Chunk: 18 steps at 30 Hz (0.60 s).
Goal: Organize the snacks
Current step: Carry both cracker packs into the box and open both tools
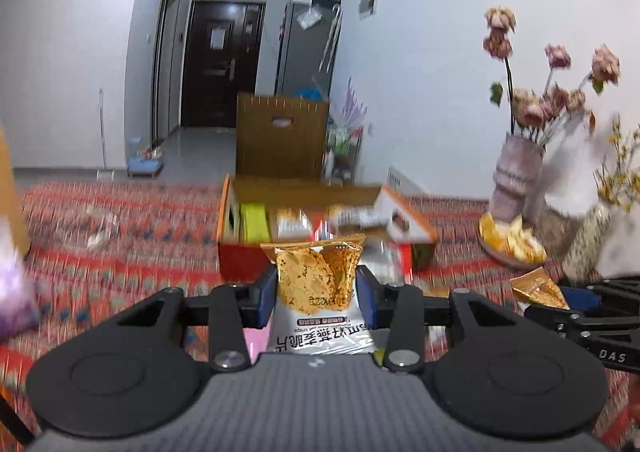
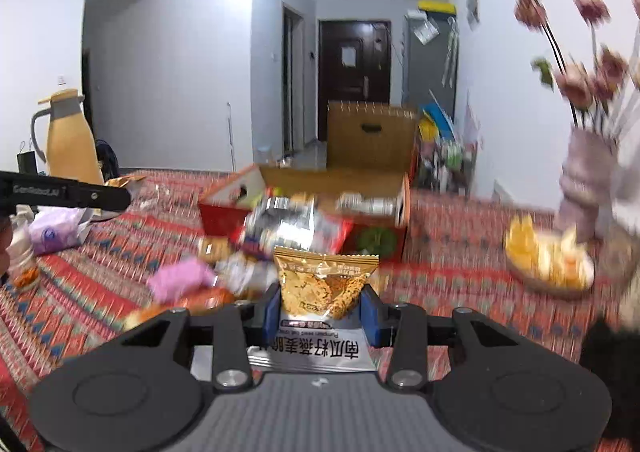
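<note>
Left wrist view: blue pads of the left gripper [image 1: 316,298] pinch a gold snack packet [image 1: 316,280] upright; open box [image 1: 312,212] at twelve o'clock. Right wrist view: right gripper [image 2: 320,306] clamps a matching packet [image 2: 326,282]; box [image 2: 332,188] at twelve, loose snacks [image 2: 180,278] at ten. Both packets appear mid-carry; next, lower each into the box.
</note>
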Available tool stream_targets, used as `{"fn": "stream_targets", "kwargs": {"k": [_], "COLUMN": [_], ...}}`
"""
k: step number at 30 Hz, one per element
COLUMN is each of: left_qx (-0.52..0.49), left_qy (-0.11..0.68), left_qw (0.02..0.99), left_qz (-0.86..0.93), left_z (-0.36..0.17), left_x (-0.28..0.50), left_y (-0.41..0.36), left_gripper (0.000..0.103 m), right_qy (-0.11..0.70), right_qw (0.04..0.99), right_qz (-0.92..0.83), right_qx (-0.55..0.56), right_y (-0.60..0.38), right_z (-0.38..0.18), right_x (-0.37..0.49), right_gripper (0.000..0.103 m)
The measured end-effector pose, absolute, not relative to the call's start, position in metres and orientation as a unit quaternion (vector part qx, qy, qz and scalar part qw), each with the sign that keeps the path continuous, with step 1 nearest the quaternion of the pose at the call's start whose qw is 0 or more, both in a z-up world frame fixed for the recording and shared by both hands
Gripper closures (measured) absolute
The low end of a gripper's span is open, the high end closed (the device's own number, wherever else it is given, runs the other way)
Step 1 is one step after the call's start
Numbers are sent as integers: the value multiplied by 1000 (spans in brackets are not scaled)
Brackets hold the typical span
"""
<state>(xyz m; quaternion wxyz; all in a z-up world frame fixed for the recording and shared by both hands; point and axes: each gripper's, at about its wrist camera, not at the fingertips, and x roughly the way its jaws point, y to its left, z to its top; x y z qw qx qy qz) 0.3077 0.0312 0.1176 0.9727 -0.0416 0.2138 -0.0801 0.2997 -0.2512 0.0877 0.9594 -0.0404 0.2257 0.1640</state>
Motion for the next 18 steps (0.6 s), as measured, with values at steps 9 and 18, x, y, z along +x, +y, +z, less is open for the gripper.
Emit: {"fn": "stream_targets", "kwargs": {"k": [9, 18], "left_qx": [-50, -71], "left_qy": [202, 261], "left_qw": [975, 959], "left_qz": [-85, -90], "left_z": [138, 103], "left_x": [435, 596], "left_y": [31, 38], "left_gripper": [62, 62], "right_qy": [174, 241], "right_qw": [966, 943], "right_qz": [186, 228], "right_qx": [-54, -26], "right_y": [-244, -196], "right_z": [143, 123], "right_x": [420, 595], "right_gripper": [63, 63]}}
